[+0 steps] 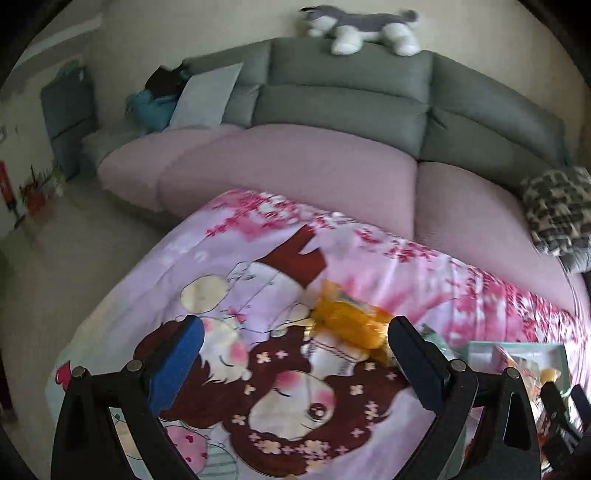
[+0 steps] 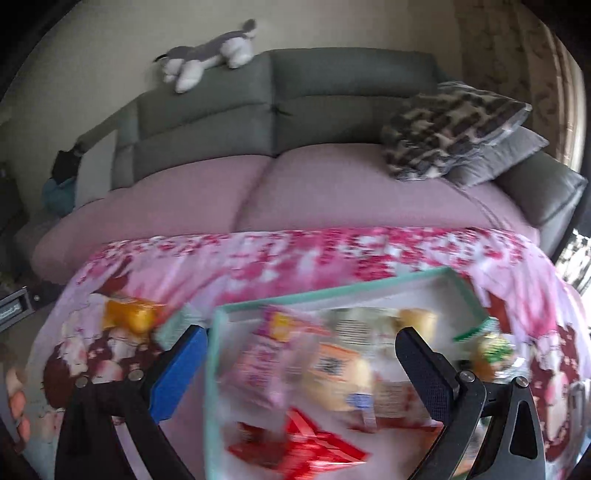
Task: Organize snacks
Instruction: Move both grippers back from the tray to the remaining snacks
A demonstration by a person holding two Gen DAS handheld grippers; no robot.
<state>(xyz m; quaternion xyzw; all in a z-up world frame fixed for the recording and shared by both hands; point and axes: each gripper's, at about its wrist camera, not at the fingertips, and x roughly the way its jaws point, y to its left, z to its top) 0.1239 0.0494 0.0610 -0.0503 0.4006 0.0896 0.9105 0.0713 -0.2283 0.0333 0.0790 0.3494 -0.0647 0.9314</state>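
An orange snack packet (image 1: 351, 325) lies on the cartoon-print cloth (image 1: 258, 266), just ahead of my left gripper (image 1: 295, 347) and nearer its right finger. That gripper is open and holds nothing. My right gripper (image 2: 301, 365) is also open and hovers over a teal-rimmed box (image 2: 332, 291). Several blurred packets lie in the box, among them a pink one (image 2: 266, 365), a red one (image 2: 310, 446) and pale bun packets (image 2: 343, 376). The orange packet (image 2: 133, 314) lies left of the box, with a small mint packet (image 2: 177, 325) beside it. A green-printed packet (image 2: 495, 350) sits outside the box's right wall.
The cloth-covered table stands against a sofa with a pink seat (image 1: 295, 162) and a grey back (image 2: 332, 85). A plush husky (image 1: 362, 29) lies on top of the back. Patterned pillows (image 2: 450, 125) sit at the sofa's right end. A hand (image 2: 18, 398) shows at the left edge.
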